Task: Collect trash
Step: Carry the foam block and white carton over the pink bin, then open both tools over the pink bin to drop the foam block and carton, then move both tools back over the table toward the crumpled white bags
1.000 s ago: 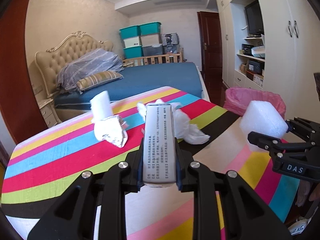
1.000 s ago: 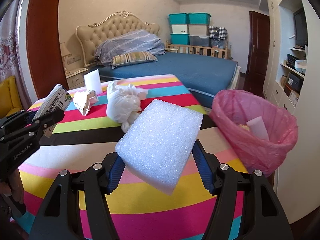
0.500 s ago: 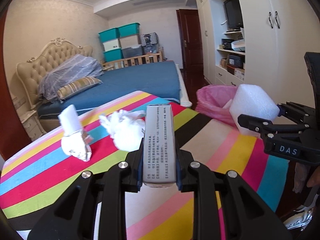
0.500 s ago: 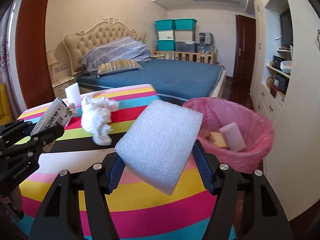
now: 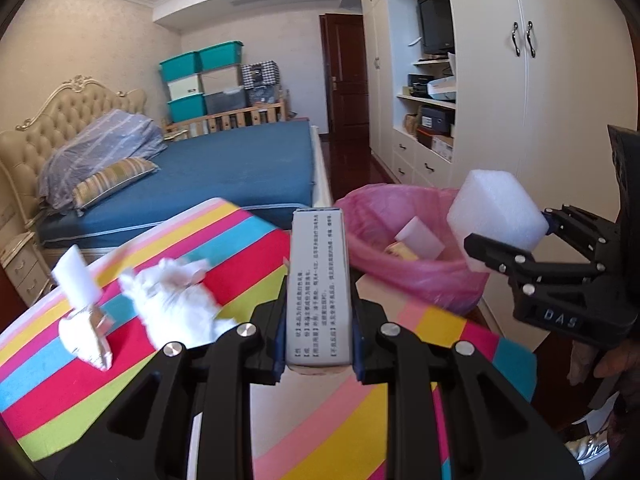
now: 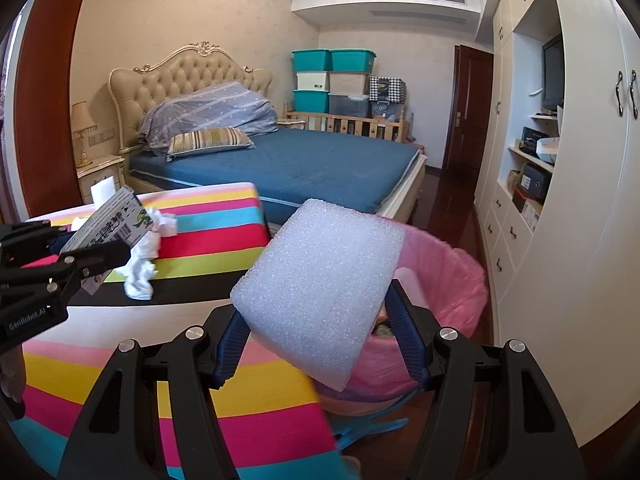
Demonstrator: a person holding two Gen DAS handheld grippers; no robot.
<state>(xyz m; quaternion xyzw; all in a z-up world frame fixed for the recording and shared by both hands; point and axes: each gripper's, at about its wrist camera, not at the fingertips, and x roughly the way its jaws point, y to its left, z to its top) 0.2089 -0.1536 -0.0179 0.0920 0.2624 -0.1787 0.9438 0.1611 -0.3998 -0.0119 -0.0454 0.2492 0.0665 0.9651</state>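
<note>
My left gripper [image 5: 318, 354] is shut on a narrow white printed box [image 5: 319, 284], held above the striped table and pointing at the pink-lined trash bin [image 5: 412, 276]. The box also shows in the right wrist view [image 6: 106, 226]. My right gripper [image 6: 316, 338] is shut on a white foam block [image 6: 320, 288], held over the near rim of the bin [image 6: 460, 292]. The foam block also shows in the left wrist view [image 5: 496, 216]. A crumpled white tissue [image 5: 176, 300] and a small white wrapper piece [image 5: 84, 328] lie on the table.
The table has a striped cloth [image 5: 248, 240] and its right edge meets the bin. The bin holds a white block [image 5: 418, 236] and a yellowish item. A blue bed [image 6: 304, 164] stands behind. White cabinets [image 6: 580, 200] line the right wall.
Both grippers have moved right toward the bin with their loads. The foam block now hangs over the bin's near rim. The tissue and wrapper have stayed on the table.
</note>
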